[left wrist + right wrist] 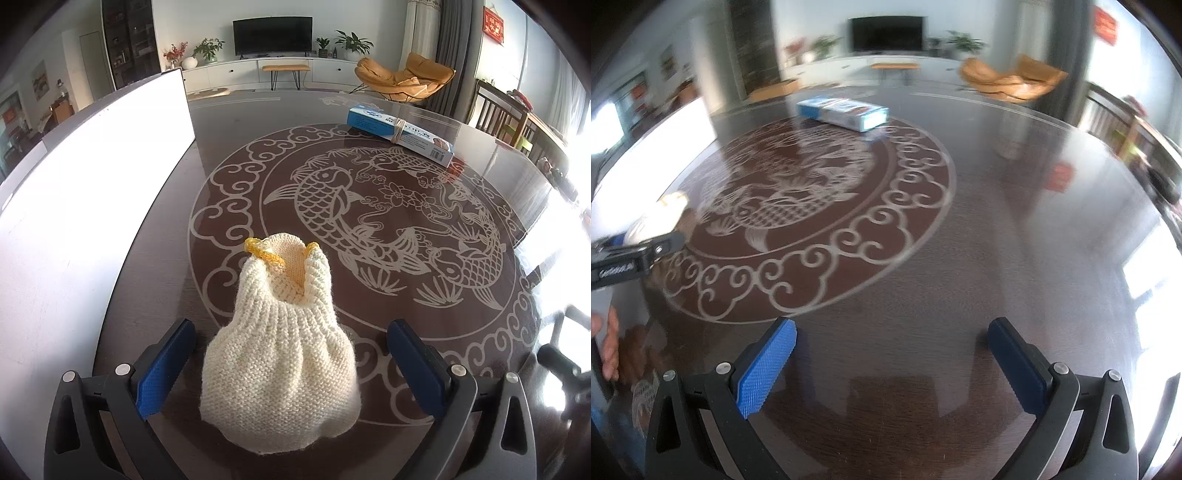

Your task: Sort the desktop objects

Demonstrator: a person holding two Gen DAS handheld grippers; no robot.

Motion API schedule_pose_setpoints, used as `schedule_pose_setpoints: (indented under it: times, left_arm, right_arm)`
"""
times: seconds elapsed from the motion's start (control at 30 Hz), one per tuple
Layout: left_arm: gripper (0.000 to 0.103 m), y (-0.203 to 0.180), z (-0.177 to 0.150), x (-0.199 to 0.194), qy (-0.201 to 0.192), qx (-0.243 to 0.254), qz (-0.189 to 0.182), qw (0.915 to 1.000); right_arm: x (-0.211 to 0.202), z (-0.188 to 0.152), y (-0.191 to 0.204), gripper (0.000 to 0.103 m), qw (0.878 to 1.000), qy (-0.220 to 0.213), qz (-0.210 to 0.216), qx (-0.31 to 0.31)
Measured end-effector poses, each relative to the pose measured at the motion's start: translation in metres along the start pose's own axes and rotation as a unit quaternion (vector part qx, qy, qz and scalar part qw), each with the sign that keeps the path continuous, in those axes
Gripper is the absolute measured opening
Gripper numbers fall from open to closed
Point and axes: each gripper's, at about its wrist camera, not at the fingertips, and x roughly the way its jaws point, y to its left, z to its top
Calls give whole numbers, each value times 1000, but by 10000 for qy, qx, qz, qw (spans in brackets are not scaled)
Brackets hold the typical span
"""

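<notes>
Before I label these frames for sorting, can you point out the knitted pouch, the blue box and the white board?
knitted pouch (280, 354): left wrist view, middle of its cream body.
blue box (400, 133): left wrist view, top face near the rubber band.
white board (92, 206): left wrist view, its bright flat face.

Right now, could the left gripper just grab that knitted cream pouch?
Probably yes: the left gripper is open, its fingers either side of the knitted pouch, with nothing between them in the left wrist view.
</notes>
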Motion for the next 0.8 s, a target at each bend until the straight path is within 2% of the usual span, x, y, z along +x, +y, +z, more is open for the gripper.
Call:
schedule_pose_setpoints:
  times: [0.07, 0.2, 0.4, 0.5, 0.6, 0.7, 0.77, 0.8]
  left_arm:
    - [103, 0, 0, 0, -3, -7, 1, 10000]
    - [103, 0, 0, 0, -4, -9, 18, 10000]
    - [103, 0, 1, 0, -5, -11, 16, 10000]
    - [103, 1, 1, 0, -6, -10, 16, 10000]
    - [103, 1, 1, 1, -7, -8, 15, 10000]
    - [103, 1, 1, 1, -5, -8, 14, 10000]
    - [103, 0, 1, 1, -6, -12, 13, 10000]
    - [103, 0, 1, 1, -5, -12, 13, 10000]
  right_arm:
    - [13, 24, -4, 103, 9997, 59, 123, -199]
    - [38, 91, -7, 103, 9982, -187, 86, -564]
    - [97, 184, 16, 103, 9953, 85, -152, -949]
    - [117, 208, 24, 103, 9954, 136, -160, -930]
    - [137, 218, 35, 103, 9930, 454, -230, -1063]
    - [142, 226, 33, 103, 9952, 525, -32, -828]
    - [144, 226, 28, 102, 9970, 570, 254, -466]
    - [142, 225, 28, 94, 9977, 472, 209, -448]
